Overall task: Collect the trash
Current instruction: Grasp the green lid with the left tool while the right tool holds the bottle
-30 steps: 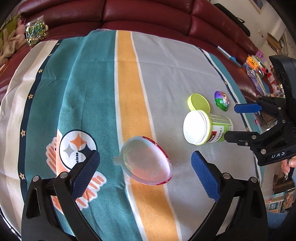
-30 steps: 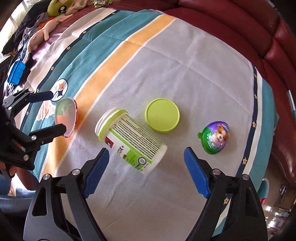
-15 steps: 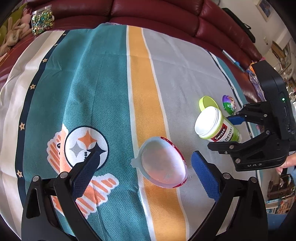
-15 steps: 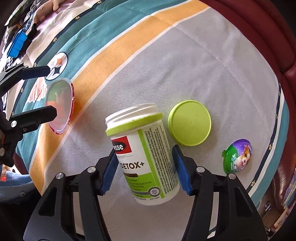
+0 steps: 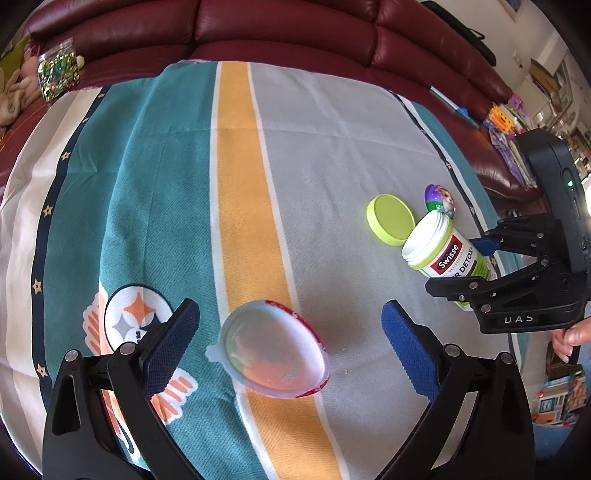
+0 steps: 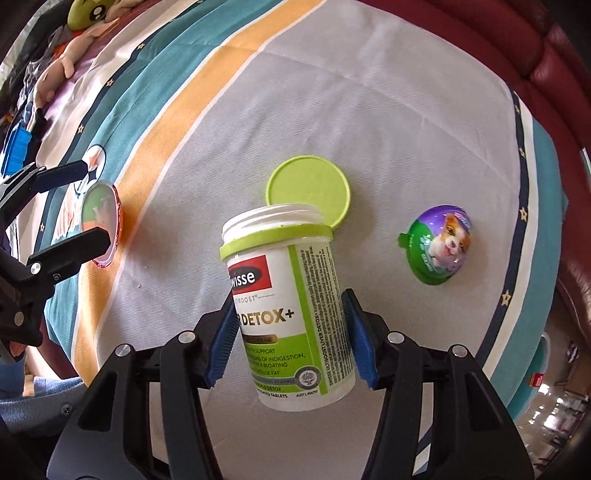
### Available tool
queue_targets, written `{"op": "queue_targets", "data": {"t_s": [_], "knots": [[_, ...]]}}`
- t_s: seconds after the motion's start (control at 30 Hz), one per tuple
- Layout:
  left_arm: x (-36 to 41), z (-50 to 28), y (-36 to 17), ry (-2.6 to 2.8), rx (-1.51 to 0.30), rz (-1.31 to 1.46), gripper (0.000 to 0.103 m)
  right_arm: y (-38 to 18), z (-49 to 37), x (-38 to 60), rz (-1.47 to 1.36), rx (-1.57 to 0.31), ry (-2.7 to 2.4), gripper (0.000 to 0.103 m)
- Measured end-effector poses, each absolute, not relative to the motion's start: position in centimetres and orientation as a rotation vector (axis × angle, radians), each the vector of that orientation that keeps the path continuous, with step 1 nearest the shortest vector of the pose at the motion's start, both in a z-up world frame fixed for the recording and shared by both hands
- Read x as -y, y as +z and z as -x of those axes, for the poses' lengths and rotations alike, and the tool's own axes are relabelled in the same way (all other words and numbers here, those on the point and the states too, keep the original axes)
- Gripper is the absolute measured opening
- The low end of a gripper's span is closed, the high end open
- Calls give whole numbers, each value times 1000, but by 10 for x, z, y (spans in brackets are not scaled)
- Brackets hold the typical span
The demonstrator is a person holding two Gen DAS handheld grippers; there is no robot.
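Note:
My right gripper (image 6: 291, 325) is shut on a white and green Swisse supplement bottle (image 6: 291, 295), pads pressed on both sides of its body. The bottle is open-mouthed and held tilted above the cloth. Its lime-green lid (image 6: 306, 188) lies flat just beyond it. A purple and green egg-shaped capsule (image 6: 439, 247) with a puppy picture lies to the right. In the left wrist view my left gripper (image 5: 288, 314) stands open over a clear egg-shaped half shell (image 5: 271, 354) with a red rim, its pads apart from the shell. The bottle (image 5: 439, 254) and right gripper (image 5: 458, 264) show at the right.
Everything lies on a striped teal, orange and grey blanket (image 5: 332, 129) spread before a dark red leather sofa (image 5: 277, 33). A jar of beads (image 5: 59, 77) stands at the far left. Plush toys (image 6: 88, 11) lie past the blanket's far corner. Clutter lines the right side.
The right gripper's jaws came down around the lying bottle, closed on it and raised it off the blanket. The left gripper shifted a little over the half shell and stayed open.

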State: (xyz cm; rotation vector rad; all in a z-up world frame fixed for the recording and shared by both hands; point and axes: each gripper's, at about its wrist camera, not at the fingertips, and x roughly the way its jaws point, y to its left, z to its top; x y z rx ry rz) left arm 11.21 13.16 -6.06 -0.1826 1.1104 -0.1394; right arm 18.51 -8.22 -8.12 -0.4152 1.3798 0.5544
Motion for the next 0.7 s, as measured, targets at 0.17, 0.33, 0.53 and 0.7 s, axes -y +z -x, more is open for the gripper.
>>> {"op": "queue_targets", "data": {"t_s": [0.17,0.33,0.53,0.7], "knots": [[-100,-131,-55,-202,-1098,107,99,-63,-204,107,376,-1341,492,52],[-69,-155,-60,-250,-1113,47,99,-59,-231,120,322,-1326,453,52],[-39,-183,-73,-284,-1128,7,98,-54,-253,132,261,-1320,431,52],[-21,-200,-92,-299,-1165,-14,78,-65,-253,131,271,-1326,416,52]]}}
